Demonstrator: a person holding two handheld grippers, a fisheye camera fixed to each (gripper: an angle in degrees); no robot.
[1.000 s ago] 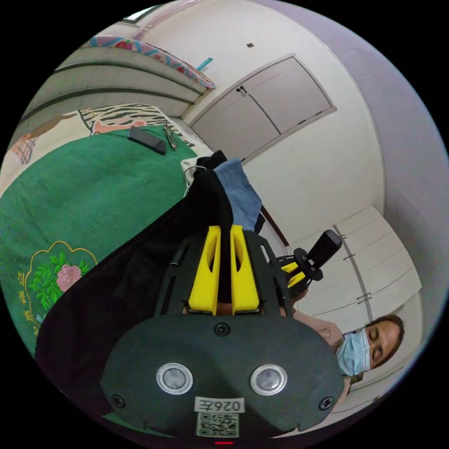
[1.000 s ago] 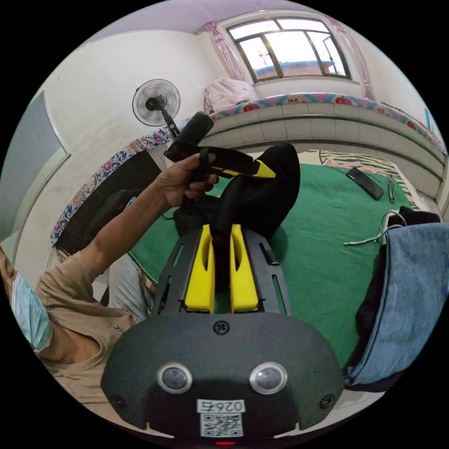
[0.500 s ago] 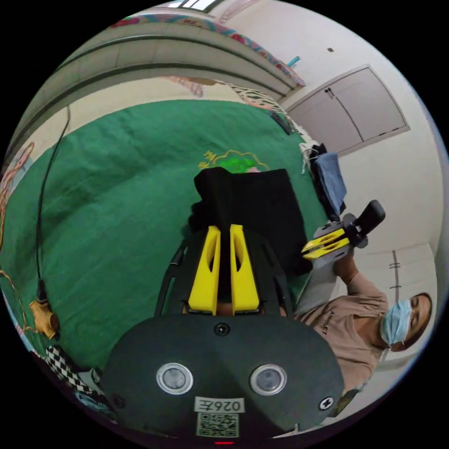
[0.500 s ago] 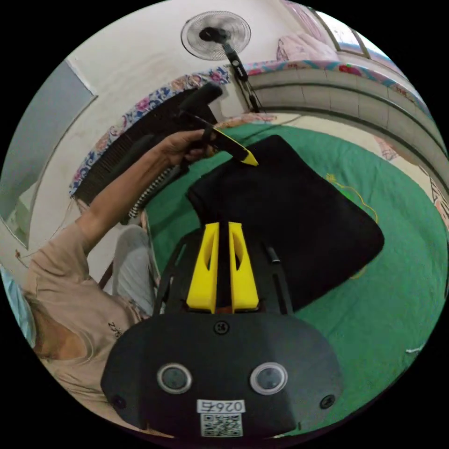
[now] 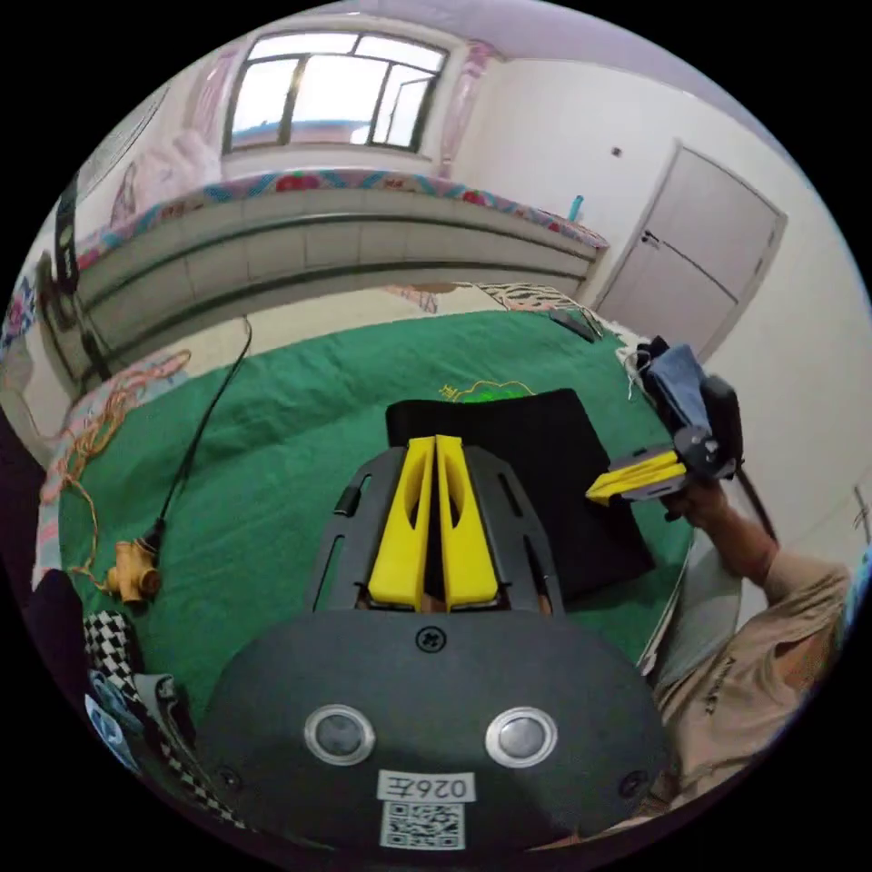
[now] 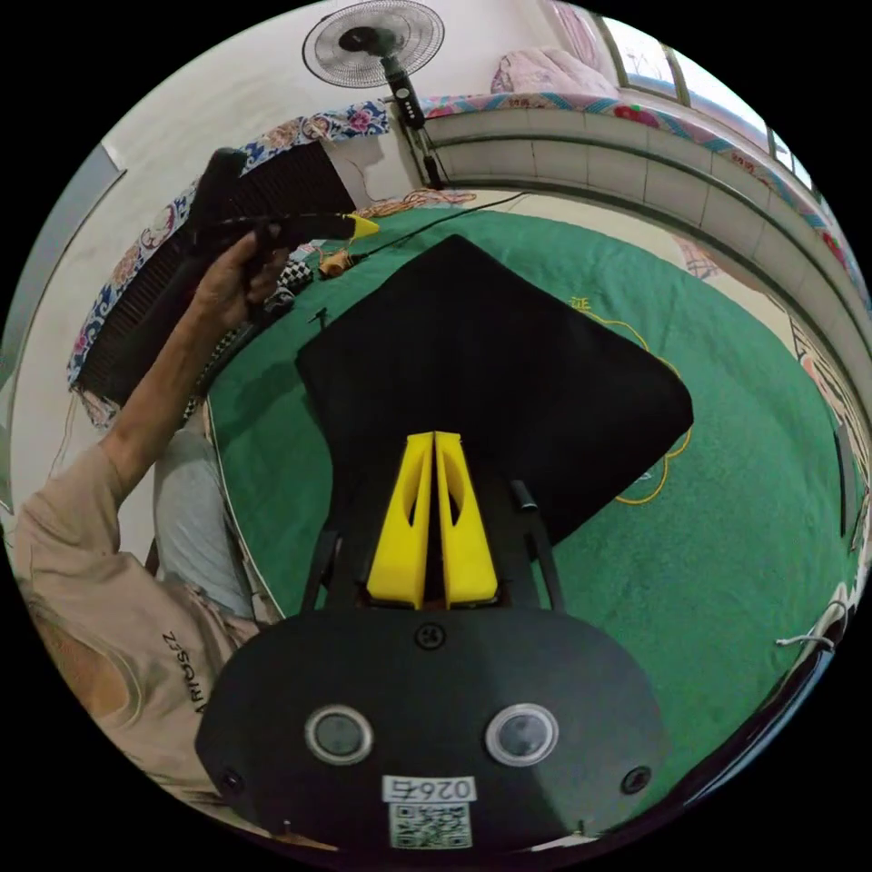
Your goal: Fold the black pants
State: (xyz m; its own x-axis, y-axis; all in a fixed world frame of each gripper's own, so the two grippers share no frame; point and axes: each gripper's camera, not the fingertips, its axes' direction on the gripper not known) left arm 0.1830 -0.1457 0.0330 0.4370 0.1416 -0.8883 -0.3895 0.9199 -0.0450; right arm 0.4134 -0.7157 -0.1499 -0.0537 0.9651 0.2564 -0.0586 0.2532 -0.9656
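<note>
The black pants (image 6: 490, 372) are lying folded flat on the green bed cover (image 5: 272, 454), over its embroidered flower emblem. My left gripper (image 5: 434, 445) is hanging above them with its fingers pressed together on nothing. My right gripper (image 6: 434, 442) is doing the same, fingers closed and empty, raised clear of the cloth.
</note>
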